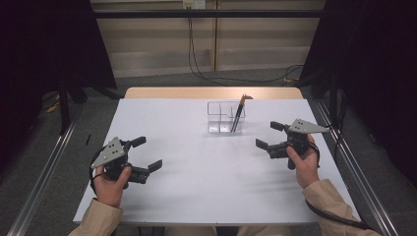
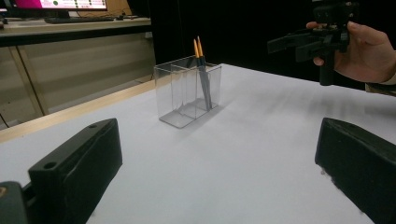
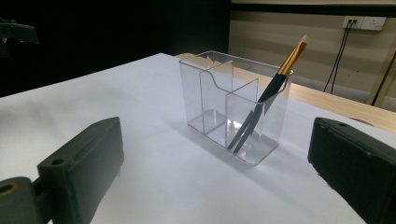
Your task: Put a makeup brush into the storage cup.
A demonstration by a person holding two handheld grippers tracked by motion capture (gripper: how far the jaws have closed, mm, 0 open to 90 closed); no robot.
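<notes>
Both the left gripper (image 1: 145,154) and right gripper (image 1: 269,135) hover spread and empty over the white counter (image 1: 196,172); the clear organizer (image 1: 225,117) holds two brushes (image 1: 238,115) (seemingly) in its right compartment.

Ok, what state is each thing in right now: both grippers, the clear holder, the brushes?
Left gripper: open, empty, over the table.
Right gripper: open, empty, beside the holder.
Clear holder: upright on the table, untouched.
Brushes: leaning in one end compartment, tips above the rim.
</notes>
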